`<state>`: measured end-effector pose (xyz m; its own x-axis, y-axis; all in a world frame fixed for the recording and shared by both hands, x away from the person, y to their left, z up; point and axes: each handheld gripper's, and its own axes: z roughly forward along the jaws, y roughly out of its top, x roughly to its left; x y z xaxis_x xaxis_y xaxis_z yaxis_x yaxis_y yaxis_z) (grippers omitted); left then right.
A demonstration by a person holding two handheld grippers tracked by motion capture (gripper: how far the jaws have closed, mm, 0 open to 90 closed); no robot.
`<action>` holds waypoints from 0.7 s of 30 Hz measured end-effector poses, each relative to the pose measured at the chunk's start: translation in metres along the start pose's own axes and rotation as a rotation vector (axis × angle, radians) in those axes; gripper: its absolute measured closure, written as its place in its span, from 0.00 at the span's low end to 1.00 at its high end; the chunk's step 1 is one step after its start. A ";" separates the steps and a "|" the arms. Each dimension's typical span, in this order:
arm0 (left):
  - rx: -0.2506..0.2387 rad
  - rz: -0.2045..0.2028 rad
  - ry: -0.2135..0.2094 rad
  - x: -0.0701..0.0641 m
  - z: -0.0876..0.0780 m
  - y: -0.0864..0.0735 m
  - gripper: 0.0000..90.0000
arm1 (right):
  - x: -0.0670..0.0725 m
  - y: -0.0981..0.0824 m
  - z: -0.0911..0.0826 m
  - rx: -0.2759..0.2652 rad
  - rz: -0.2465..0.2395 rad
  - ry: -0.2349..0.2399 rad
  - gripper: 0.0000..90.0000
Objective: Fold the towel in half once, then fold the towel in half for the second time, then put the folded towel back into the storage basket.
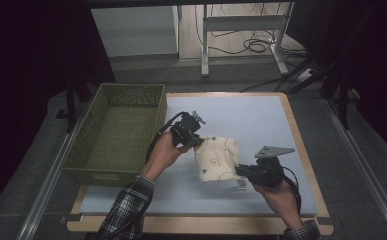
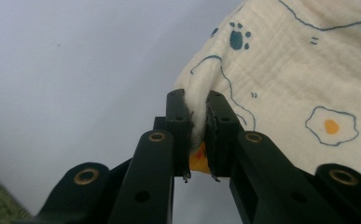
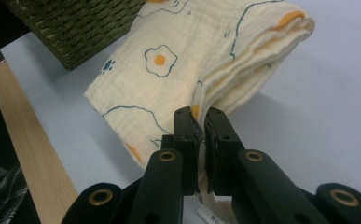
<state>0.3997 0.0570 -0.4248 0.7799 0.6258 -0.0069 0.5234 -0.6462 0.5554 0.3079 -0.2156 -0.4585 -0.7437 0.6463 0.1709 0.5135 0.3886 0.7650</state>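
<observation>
Two grippers, left point(image 1: 197, 141) and right point(image 1: 240, 171), each pinch an edge of the folded cloth point(image 1: 217, 157) at frame centre, sharing its weight; the basket point(image 1: 121, 131) waits at left.

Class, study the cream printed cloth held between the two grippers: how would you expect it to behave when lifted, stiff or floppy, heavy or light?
The cloth is probably floppy: it sags and folds between the left gripper and the right gripper. Likely light, since thin pinches of fabric hold it. Its crinkled weave probably resists slipping.
</observation>
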 end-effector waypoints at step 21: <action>0.027 -0.010 0.060 0.020 -0.034 -0.019 0.91 | 0.025 0.030 0.021 0.006 -0.051 0.057 0.94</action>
<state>0.3936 0.0963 -0.4066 0.7533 0.6566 0.0378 0.5408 -0.6511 0.5326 0.3136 -0.1739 -0.4439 -0.7923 0.5869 0.1668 0.4764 0.4241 0.7702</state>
